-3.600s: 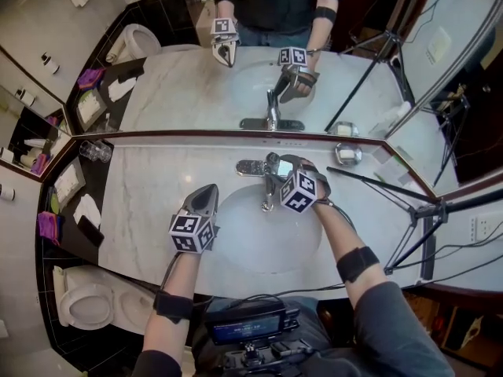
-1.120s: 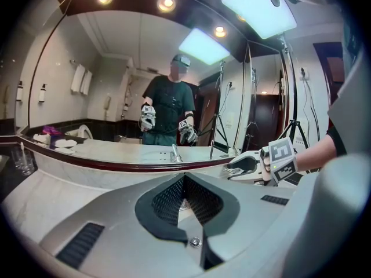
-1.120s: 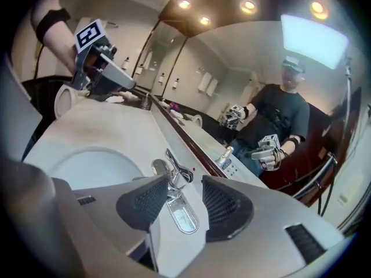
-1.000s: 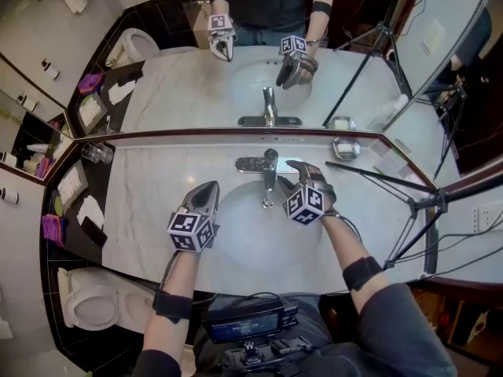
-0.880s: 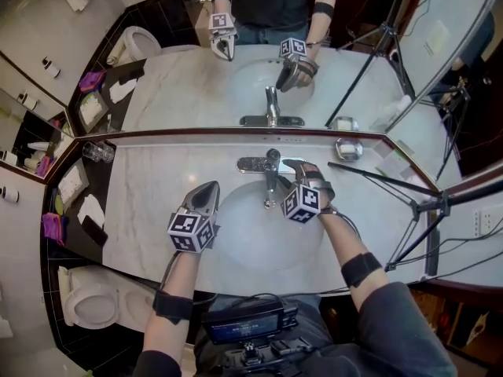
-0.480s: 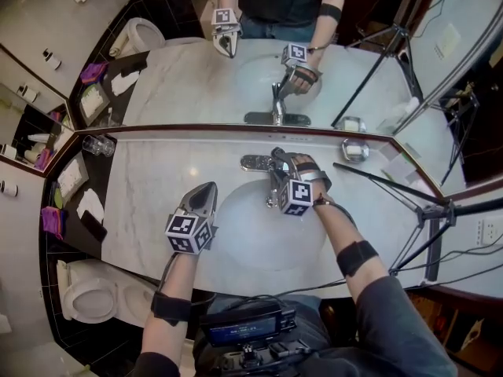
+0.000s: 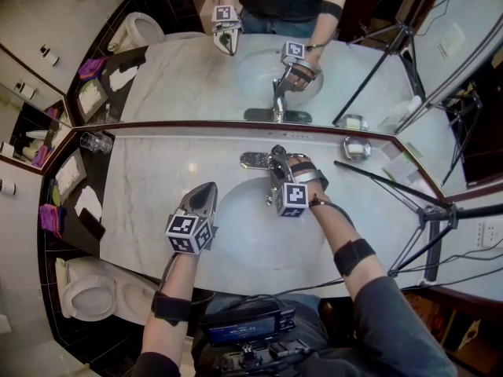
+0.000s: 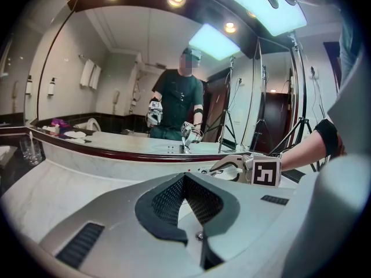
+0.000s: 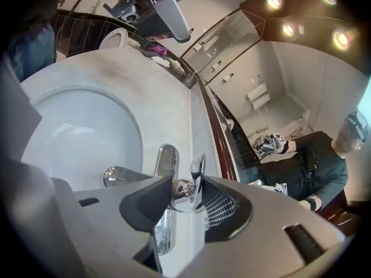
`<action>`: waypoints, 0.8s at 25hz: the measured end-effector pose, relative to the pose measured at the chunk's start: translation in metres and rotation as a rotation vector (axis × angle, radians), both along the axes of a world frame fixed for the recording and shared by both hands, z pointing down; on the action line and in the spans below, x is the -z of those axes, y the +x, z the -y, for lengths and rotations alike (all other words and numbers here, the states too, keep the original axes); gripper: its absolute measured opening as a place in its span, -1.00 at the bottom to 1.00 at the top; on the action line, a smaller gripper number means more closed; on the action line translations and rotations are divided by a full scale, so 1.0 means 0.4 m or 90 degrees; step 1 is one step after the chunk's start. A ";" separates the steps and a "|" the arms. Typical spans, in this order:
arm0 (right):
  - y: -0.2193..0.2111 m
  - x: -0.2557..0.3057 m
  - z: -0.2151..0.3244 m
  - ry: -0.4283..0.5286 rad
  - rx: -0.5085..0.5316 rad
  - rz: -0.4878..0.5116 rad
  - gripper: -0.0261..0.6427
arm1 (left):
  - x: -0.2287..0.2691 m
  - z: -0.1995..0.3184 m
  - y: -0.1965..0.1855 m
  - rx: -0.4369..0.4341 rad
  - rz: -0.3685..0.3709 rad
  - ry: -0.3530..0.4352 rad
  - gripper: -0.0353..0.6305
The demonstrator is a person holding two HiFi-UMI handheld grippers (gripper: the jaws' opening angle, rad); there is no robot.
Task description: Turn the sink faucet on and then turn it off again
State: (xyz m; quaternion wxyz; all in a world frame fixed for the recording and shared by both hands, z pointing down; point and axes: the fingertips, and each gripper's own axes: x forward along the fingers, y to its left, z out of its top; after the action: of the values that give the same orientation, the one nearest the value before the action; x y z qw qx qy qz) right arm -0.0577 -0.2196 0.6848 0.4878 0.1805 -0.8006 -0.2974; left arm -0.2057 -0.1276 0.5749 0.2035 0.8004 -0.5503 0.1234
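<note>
Marble, pale and veined, forms the counter (image 7: 145, 199) that runs under a wide mirror (image 7: 181, 77); a round white basin (image 7: 251, 246) is set in its middle. Chrome faucet (image 7: 270, 185) stands at the back rim of the basin, close to the mirror, spout pointing over the bowl, on an oblong base plate (image 7: 253, 161). Right gripper (image 7: 280, 162) is at the faucet, angled downward, marker cube toward the person. In the right gripper view its jaws have just been closing and now sit partly apart with the faucet's lever handle (image 9: 197, 175) between them; both pads (image 9: 223, 204) look to be against the chrome, so the handle is gripped. Spout (image 9: 123, 176) shows just to the left of the jaws in that view. Left gripper (image 7: 207, 190) hangs over the basin's left rim, well apart from the faucet; in the left gripper view (image 8: 184, 183) its jaws are fully together with nothing in them. Whether it touches the marble I cannot tell. Side notes: drinking glasses (image 7: 96, 141) on the dark shelf at far left, a small metal dish (image 7: 356, 148) on the counter to the right of the faucet, a tripod (image 7: 428, 210) at the right edge.
</note>
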 end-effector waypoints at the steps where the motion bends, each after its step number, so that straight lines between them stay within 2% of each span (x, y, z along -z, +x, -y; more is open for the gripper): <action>1: 0.000 0.000 -0.001 0.001 0.000 0.000 -0.42 | -0.002 0.001 0.004 -0.001 -0.001 0.000 -0.89; 6: 0.001 -0.004 0.000 0.017 -0.004 -0.003 -0.44 | -0.005 0.007 0.008 -0.004 -0.003 -0.002 -0.89; 11: 0.000 -0.018 -0.017 0.043 0.028 -0.032 -0.46 | -0.003 0.018 0.018 -0.006 -0.005 0.000 -0.89; 20: -0.001 -0.046 -0.049 0.043 0.038 -0.051 -0.47 | 0.000 0.019 0.023 -0.008 -0.006 0.001 -0.89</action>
State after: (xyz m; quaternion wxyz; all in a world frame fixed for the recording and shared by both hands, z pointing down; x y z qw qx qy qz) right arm -0.0579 -0.2001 0.7034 0.5042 0.1608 -0.7747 -0.3461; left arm -0.1964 -0.1354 0.5748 0.2045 0.8045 -0.5446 0.1201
